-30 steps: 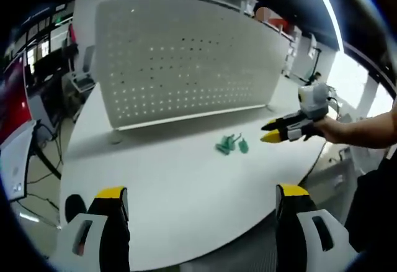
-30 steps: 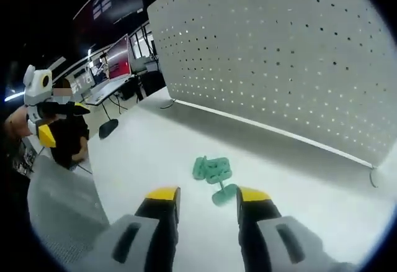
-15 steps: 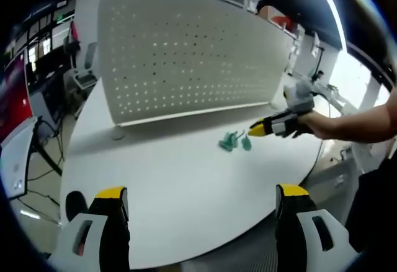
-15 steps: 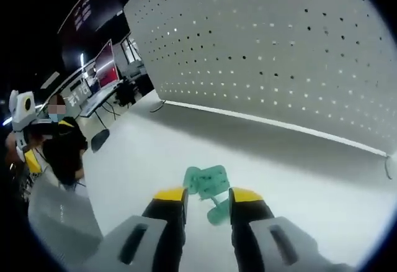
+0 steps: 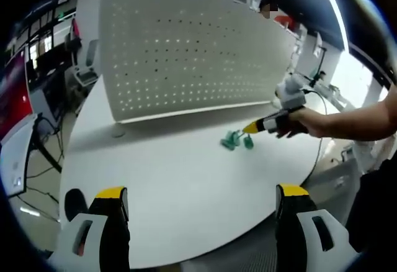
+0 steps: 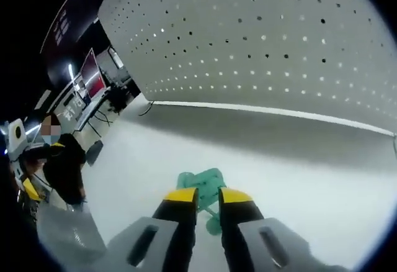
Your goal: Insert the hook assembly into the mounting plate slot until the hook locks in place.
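No legible text or labels.

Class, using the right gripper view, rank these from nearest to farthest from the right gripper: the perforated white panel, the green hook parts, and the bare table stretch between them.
1. The green hook parts, right at the tips of the right gripper, whose jaws stand nearly closed.
2. The bare table stretch, beyond the parts.
3. The perforated white panel, upright along the table's far edge.

The hook pieces [image 5: 236, 140] lie on the table [image 5: 167, 179] just in front of the perforated panel [image 5: 186, 54], which stands upright across the table's far side. My right gripper [image 6: 208, 196] sits at the pieces; my left gripper [image 5: 201, 194] hangs well back from the panel.
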### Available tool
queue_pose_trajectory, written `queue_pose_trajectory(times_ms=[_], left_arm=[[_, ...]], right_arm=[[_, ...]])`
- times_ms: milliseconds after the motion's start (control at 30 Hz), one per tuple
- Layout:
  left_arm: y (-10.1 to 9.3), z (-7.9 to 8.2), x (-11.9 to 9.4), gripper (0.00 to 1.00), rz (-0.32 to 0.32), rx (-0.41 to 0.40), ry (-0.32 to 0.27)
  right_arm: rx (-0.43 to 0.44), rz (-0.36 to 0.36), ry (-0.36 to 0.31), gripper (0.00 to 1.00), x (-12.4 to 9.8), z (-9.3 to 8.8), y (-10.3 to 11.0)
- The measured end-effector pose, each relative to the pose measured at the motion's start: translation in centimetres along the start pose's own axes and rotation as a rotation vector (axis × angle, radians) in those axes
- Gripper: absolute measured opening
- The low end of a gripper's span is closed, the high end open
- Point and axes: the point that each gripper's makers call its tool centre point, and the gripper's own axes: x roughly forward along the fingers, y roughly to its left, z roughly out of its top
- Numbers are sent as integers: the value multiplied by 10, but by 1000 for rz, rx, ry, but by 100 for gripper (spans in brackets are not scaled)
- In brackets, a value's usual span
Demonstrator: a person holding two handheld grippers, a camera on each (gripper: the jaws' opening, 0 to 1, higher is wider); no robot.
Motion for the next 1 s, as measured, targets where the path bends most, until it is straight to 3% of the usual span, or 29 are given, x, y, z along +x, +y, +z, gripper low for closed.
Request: queue_pose_trajectory(times_ms=[500, 1000], left_arm=[[1, -1, 1, 100, 1, -4, 4], [-1, 2, 2, 100, -4, -3, -1]], right_arm=[[115, -18, 18, 4, 8, 3, -6], [89, -40, 10, 0, 7, 10, -8]])
